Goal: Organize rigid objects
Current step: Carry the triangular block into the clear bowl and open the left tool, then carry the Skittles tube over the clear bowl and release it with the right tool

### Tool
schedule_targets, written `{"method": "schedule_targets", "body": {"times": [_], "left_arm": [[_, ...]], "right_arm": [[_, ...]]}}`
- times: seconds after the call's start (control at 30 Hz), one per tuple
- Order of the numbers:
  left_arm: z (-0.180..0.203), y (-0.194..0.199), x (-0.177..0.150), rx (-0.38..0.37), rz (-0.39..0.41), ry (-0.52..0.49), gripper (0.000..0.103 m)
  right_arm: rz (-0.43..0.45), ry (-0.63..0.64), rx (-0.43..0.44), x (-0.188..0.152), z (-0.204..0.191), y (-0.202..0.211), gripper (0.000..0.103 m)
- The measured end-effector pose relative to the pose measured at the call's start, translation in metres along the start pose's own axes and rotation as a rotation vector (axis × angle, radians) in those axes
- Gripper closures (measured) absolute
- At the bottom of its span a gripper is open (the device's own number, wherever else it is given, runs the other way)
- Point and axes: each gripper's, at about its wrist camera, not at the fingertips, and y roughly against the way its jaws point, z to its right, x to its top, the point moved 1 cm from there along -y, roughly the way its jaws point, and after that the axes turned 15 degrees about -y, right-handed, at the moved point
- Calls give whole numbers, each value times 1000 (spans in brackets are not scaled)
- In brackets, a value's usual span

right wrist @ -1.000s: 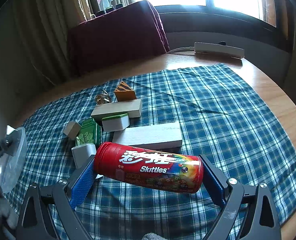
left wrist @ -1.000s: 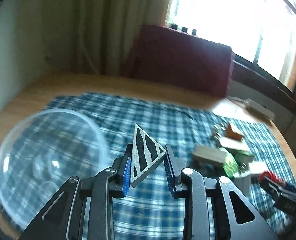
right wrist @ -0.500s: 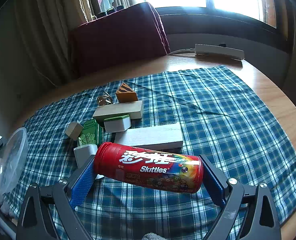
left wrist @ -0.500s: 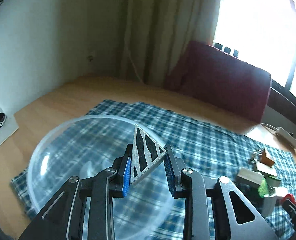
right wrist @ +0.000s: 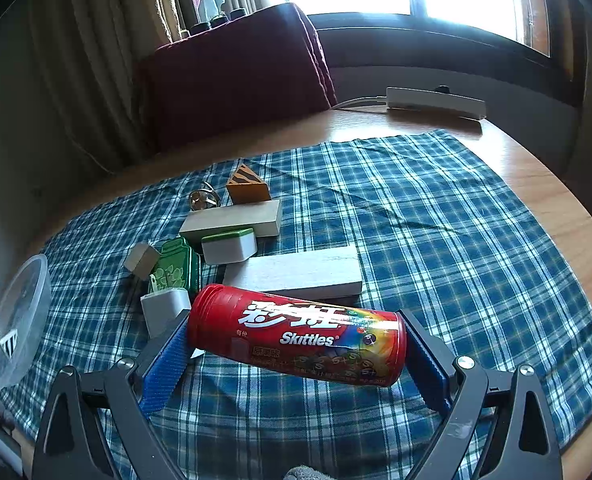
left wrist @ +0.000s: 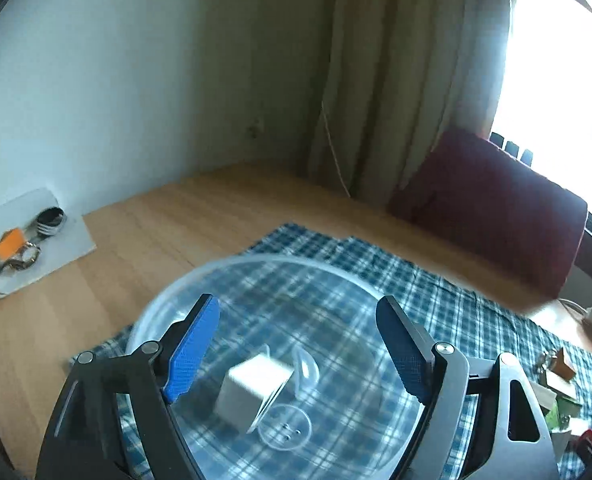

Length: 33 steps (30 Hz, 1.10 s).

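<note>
My left gripper point(left wrist: 296, 354) is open above a clear plastic bowl point(left wrist: 255, 261) on the blue checked cloth point(left wrist: 476, 312). A grey striped triangular block point(left wrist: 251, 394) lies blurred inside the bowl, free of the fingers. My right gripper point(right wrist: 296, 360) is shut on a red Skittles can point(right wrist: 296, 336), held sideways just above the cloth point(right wrist: 436, 220). In the right wrist view the bowl point(right wrist: 19, 320) sits at the far left with the striped block point(right wrist: 7, 342) in it.
Behind the can lie a white block point(right wrist: 296, 274), a wooden block point(right wrist: 231, 220), an orange striped wedge point(right wrist: 247, 190), a green tin point(right wrist: 175, 270), a green-topped box point(right wrist: 229, 246) and small cubes. A power strip point(right wrist: 432, 102) sits at the table's back. Keys on paper point(left wrist: 23, 248) lie far left.
My left gripper swung over the bowl, opened, and let the striped triangular block drop into it. The right gripper keeps holding the can in nearly the same place.
</note>
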Motion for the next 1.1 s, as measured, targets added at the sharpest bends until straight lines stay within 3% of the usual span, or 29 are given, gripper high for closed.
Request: {"method": "schedule_targets", "body": {"times": [0.4, 0.7, 0.87, 1.1], "left_arm": [[-24, -9, -4, 41, -45, 27, 17], [-55, -15, -12, 63, -80, 105, 17], [-51, -15, -14, 50, -78, 82, 17], [-46, -13, -13, 34, -67, 75, 17]], "right_arm": [[15, 0, 7, 1, 1, 2, 5], [105, -7, 0, 4, -4, 17, 5], [158, 36, 49, 5, -37, 38, 5], [127, 229, 180, -11, -116, 45, 5]]}}
